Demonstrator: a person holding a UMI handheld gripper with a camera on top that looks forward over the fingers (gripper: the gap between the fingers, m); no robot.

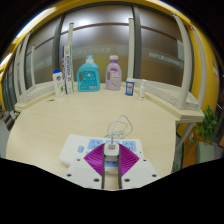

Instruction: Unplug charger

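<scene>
A small white charger (112, 150) stands plugged into a white power strip (76, 150) that lies on the beige table just ahead of me. Its thin white cable (121, 127) loops away over the table beyond the strip. My gripper (112, 156) reaches over the strip, and its purple pads (97, 158) close in on the charger from both sides. Both fingers press against the charger's sides. The strip's blue-marked sockets show to either side of the charger.
At the back of the table stand a blue bottle (89, 74), a pink bottle (114, 73), a tall white tube (69, 58) and small boxes (59, 82). A green plant (209, 124) stands off the table's right edge. Panelled walls run behind.
</scene>
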